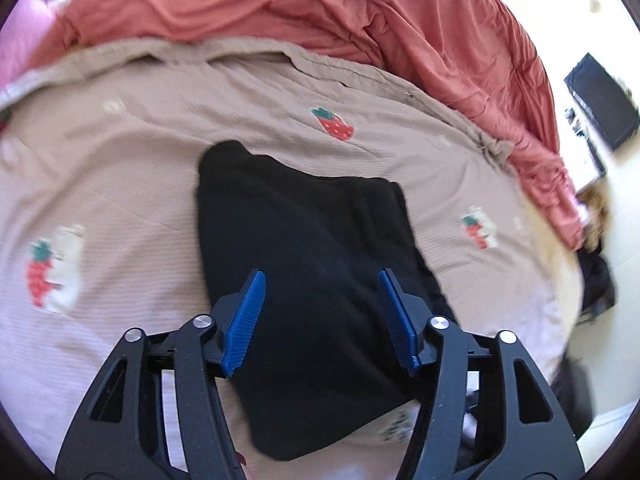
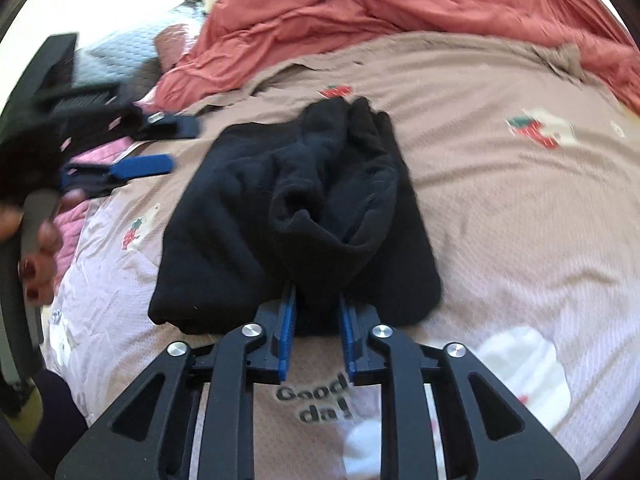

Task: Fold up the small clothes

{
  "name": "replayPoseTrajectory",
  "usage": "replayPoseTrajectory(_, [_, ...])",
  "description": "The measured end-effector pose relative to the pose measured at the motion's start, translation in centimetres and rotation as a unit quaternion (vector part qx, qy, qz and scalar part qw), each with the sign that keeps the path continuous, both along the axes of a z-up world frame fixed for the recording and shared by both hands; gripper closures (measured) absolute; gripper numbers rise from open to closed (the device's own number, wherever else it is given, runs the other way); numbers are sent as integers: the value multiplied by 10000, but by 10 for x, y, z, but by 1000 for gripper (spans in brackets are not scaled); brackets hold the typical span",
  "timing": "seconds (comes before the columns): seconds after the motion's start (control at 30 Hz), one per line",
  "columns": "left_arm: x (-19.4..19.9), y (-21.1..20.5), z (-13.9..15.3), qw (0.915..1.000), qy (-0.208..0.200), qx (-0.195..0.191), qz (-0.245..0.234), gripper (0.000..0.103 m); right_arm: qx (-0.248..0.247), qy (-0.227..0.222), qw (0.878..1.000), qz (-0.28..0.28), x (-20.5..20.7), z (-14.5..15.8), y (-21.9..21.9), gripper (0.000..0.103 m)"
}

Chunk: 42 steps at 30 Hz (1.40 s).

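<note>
Printed in dark letters on the strawberry-patterned bedsheet (image 2: 500,208), just below the right tool (image 2: 316,312): "Good da!", second word partly unclear. Nothing else legible.

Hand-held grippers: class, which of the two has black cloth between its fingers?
The right hand-held gripper: a bunched fold of the black garment sits between its narrow fingers. The left hand-held gripper stands open, holding nothing.

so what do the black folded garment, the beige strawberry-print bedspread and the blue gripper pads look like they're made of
Black folded garment: looks like a soft, matte knit or fleece, going by its fuzzy surface and thick, rounded folds.
Beige strawberry-print bedspread: seemingly woven cotton, matte, with fine ribbed texture lines.
Blue gripper pads: probably moulded plastic or rubber, with ridged faces and a slight sheen.
</note>
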<state>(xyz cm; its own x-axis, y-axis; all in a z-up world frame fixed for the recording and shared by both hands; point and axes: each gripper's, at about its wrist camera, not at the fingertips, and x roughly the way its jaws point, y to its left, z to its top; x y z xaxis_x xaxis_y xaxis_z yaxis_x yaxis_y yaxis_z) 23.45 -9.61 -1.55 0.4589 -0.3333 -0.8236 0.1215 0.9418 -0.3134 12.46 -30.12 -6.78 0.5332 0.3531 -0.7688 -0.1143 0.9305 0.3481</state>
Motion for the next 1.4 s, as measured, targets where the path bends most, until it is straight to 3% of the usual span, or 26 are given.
replayPoseTrajectory(0.1, [-8,1,0,9996,-121,252,-44,49,261,72,9994,-227,-4,8,-19,75])
replayPoseTrajectory(0.23, [-18,3,-8,9979,-223,608,-56,47,340,-219,9981,-475,-3,28,-41,55])
replayPoseTrajectory(0.47, [-28,-15,-45,9935,-60,1110,-262,47,952,-247,9937,-542,26,35,-66,50])
replayPoseTrajectory(0.63, [-40,-42,-62,9810,-304,1872,-398,44,791,-95,9964,-287,55,28,-56,49])
replayPoseTrajectory(0.77, [-38,-30,-56,9866,-245,1581,-316,43,525,-88,9986,55,83,23,-43,43])
replayPoseTrajectory(1.03, [-45,-30,-43,9913,-308,1251,-265,35,563,169,9971,483,126,-7,-27,42])
replayPoseTrajectory(1.17, [-43,-34,-42,9906,-346,1276,-356,33,896,383,9934,598,128,-20,-21,41])
replayPoseTrajectory(1.3, [-39,-32,-42,9919,-348,1177,-317,31,781,296,9944,644,126,-16,-17,43])
replayPoseTrajectory(1.4, [-40,-30,-45,9919,-313,1196,-288,31,384,61,9968,694,121,-10,-7,50])
